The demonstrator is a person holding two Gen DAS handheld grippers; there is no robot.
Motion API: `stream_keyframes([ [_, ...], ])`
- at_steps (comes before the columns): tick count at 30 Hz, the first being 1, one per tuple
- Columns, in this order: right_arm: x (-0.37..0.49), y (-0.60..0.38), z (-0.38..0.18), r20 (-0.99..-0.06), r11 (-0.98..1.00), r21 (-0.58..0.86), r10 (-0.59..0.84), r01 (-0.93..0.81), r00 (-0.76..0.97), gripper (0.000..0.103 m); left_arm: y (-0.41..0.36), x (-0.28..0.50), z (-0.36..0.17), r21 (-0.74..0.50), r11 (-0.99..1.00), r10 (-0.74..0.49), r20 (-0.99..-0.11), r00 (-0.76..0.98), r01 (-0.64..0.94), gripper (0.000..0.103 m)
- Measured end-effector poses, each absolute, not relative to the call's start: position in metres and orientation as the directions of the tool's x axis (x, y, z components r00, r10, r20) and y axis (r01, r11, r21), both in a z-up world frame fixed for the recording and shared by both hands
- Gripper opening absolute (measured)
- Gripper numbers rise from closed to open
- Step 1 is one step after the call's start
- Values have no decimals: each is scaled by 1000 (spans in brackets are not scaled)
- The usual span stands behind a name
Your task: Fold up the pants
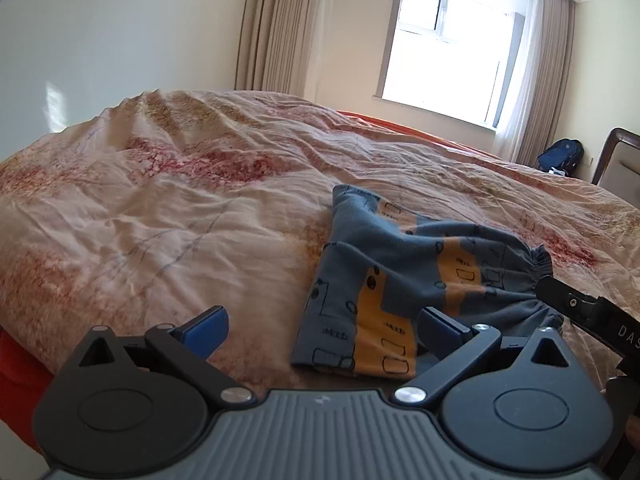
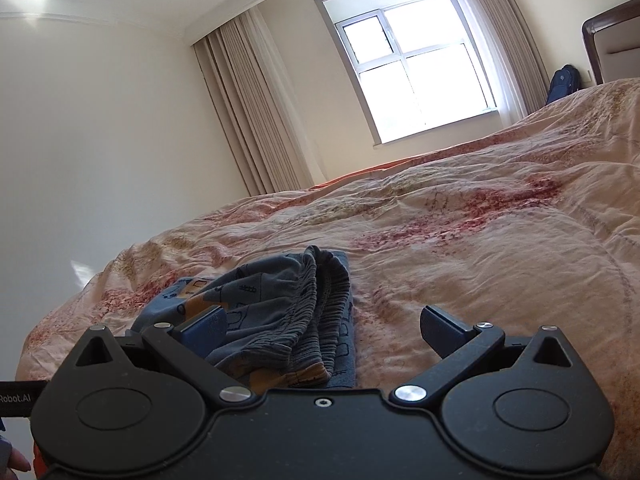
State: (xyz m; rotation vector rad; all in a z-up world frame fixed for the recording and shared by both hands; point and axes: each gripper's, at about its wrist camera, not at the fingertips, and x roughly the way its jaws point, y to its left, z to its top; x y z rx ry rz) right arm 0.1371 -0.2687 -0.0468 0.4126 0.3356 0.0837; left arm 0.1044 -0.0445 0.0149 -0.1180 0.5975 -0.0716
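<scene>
The pants [image 1: 404, 276] are small, grey-blue with orange patches and black outline prints. They lie folded in a loose bundle on the bed, with the gathered elastic waistband at the right. My left gripper [image 1: 320, 328] is open and empty, just in front of the bundle's near left corner. In the right wrist view the pants [image 2: 280, 312] lie with the ruffled waistband layers stacked toward me. My right gripper [image 2: 322, 326] is open and empty, its left finger [image 2: 204, 326] over the fabric. Its body [image 1: 592, 312] shows at the left view's right edge.
The bed has a wrinkled cream quilt [image 1: 180, 208] with red floral print and an orange sheet edge [image 1: 400, 122]. Behind it are a bright window [image 2: 416, 68], beige curtains [image 1: 272, 24], a blue backpack [image 1: 560, 154] and a dark headboard [image 2: 612, 40].
</scene>
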Motion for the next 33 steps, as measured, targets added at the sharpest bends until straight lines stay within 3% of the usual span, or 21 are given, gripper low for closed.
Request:
stream_keyframes([
  [8, 194, -283, -42, -333, 869, 475, 322, -138, 886, 103, -59, 153, 13, -117, 986, -167, -566, 807, 122, 103],
  [18, 255, -310, -53, -351, 773, 575, 530, -269, 772, 103, -50, 196, 0, -204, 968, -243, -604, 759, 148, 103],
  [33, 253, -310, -54, -301, 737, 595, 574, -321, 761, 103, -45, 187, 5, -128, 978, -206, -626, 752, 162, 103],
])
